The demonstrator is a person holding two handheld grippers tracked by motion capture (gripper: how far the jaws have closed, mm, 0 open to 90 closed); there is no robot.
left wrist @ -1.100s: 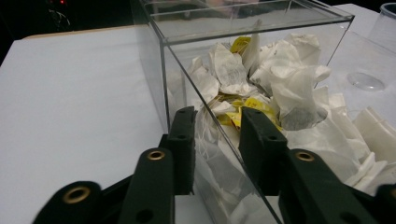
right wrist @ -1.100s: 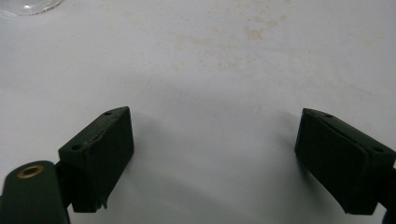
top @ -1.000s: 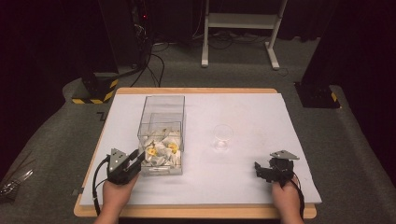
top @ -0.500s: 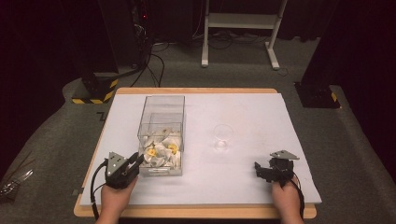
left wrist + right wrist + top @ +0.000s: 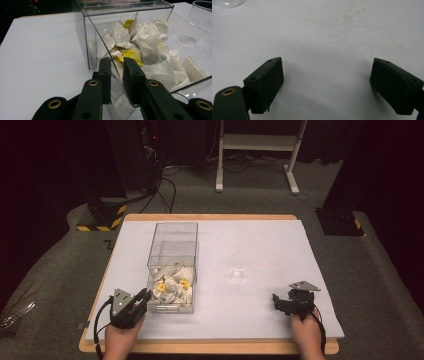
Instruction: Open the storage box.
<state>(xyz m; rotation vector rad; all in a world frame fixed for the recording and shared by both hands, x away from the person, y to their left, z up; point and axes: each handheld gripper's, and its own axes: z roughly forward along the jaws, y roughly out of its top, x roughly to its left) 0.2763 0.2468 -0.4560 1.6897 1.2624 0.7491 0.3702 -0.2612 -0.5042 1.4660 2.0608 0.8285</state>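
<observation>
My left gripper (image 5: 117, 72) is clamped on the near wall of the clear box (image 5: 172, 265), one jaw outside and one inside. My right gripper (image 5: 325, 82) rests with jaws wide over bare white table (image 5: 270, 310). Inside the box lie tea bags (image 5: 147, 50); farther right stands a glass (image 5: 239, 266).

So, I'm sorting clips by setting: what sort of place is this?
Probably a lab or recording studio: a white-topped table on grey carpet, dark curtains, hazard-striped stand bases and floor cables.
</observation>
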